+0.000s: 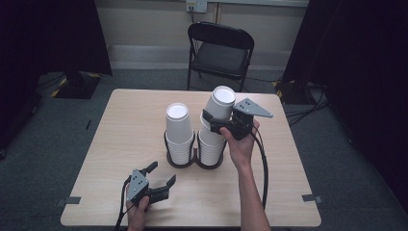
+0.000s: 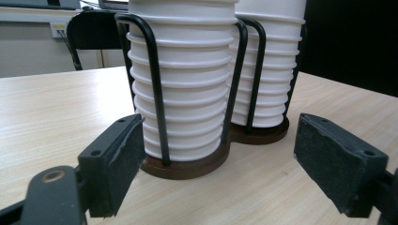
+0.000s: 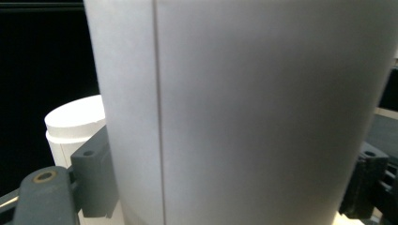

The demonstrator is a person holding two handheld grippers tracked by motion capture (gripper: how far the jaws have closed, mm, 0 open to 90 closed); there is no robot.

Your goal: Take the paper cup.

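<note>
Paper cup (image 1: 220, 107), white and upside down, sits tilted at the top of the right-hand stack, clamped by the right gripper (image 1: 216, 122); in the right gripper view its wall (image 3: 244, 108) lies between the two fingers (image 3: 94, 173), which press on either side. Judgement: the cup is being lifted off or set onto the stack, and which of the two cannot be told; it is not clear of the cups below.

Holder (image 1: 195, 161): dark double base with black wire uprights, standing mid-bench, slightly toward the far edge. Both wells are loaded with nested inverted white cups. Left stack (image 1: 179, 132) stands straight, top cup untouched. Right stack (image 1: 211, 144) stands straight below the tilted cup.

Left gripper (image 1: 161, 175) rests near the bench's near edge, well apart from the holder, fingers (image 2: 117, 159) spread wide, gripping nothing. Its view looks at the holder base (image 2: 187, 166) and stacked cup rims.

Folding chair (image 1: 219, 50) beyond the far edge.
</note>
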